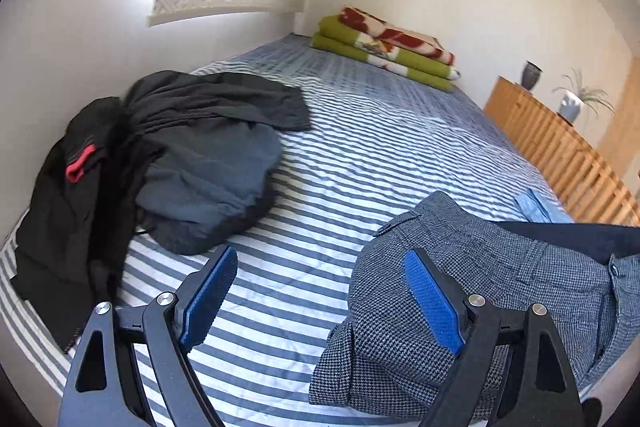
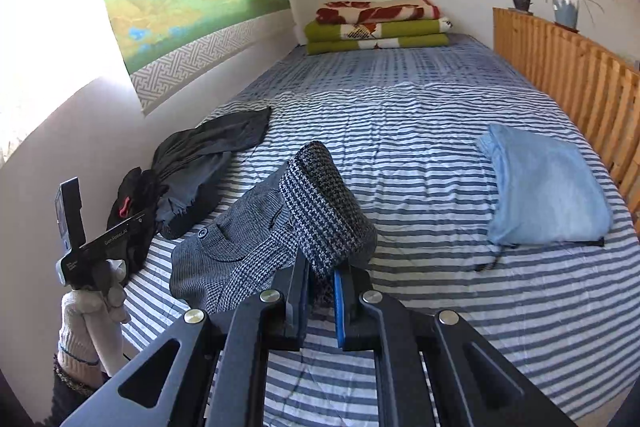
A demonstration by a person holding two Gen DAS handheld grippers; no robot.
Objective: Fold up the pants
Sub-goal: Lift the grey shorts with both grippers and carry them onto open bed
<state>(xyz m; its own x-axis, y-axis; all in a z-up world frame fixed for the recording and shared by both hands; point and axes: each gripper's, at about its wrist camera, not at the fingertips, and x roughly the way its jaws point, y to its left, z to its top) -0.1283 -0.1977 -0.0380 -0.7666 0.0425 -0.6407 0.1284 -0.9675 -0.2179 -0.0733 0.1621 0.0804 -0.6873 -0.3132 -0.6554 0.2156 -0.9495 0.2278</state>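
Observation:
The grey checked pants (image 2: 320,195) lie bunched on the striped bed sheet (image 2: 440,131). My right gripper (image 2: 320,267) is shut on a fold of them, and the cloth rises in a hump just ahead of the fingers. In the left wrist view the same pants (image 1: 460,239) lie at lower right, partly behind the right blue pad (image 1: 432,299). My left gripper (image 1: 320,255) stands open over bare sheet beside the pants, with nothing between its fingers. A gloved hand (image 2: 86,311) holds it at the left of the right wrist view.
A heap of dark clothes (image 1: 180,155) lies by the left wall. A folded light blue garment (image 2: 548,195) sits near the wooden slatted rail (image 2: 560,67) on the right. Folded blankets (image 2: 376,27) are stacked at the far end of the bed.

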